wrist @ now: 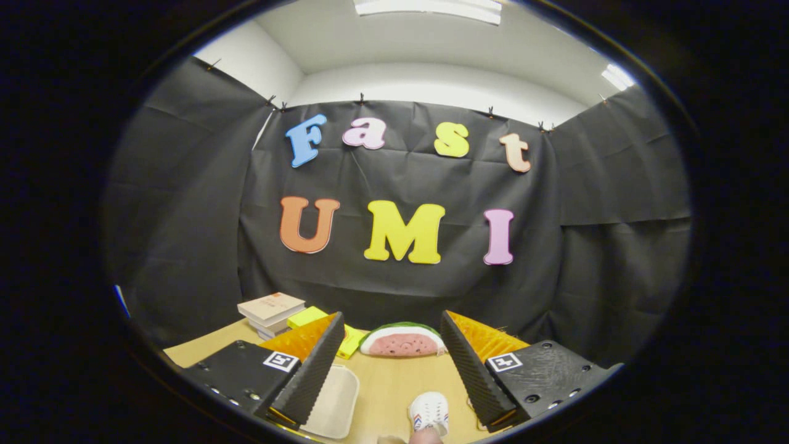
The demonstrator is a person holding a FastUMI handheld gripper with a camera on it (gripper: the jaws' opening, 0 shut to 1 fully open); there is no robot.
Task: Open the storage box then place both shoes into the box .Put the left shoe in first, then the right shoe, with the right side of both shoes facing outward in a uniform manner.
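We have the two-finger gripper (392, 345) with black ribbed fingers (308, 376) and orange backs held above the light wooden table (388, 382), jaws spread wide, nothing between the pads, not touching anything. Small white shoe with red and blue side marks (429, 412) sits on the table low between the fingers, closer to the right finger, toe toward us as far as we can tell; only part of it shows, the rest is cut off at the bottom. We see one shoe. A pale translucent plastic tray-like piece with rounded corners (333, 402) lies flat just beside the left finger, partly under it; we cannot tell whether it is the storage box or its lid. Beyond the fingers, near the black cloth wall (185, 259): a watermelon-slice shaped plush, pink with green rind (402, 340), centred between the fingertips; a flat yellow-green object (308, 316) behind the left fingertip; a stack of books with a tan cover on top (271, 311) further left. All of these are well apart from the shoe.
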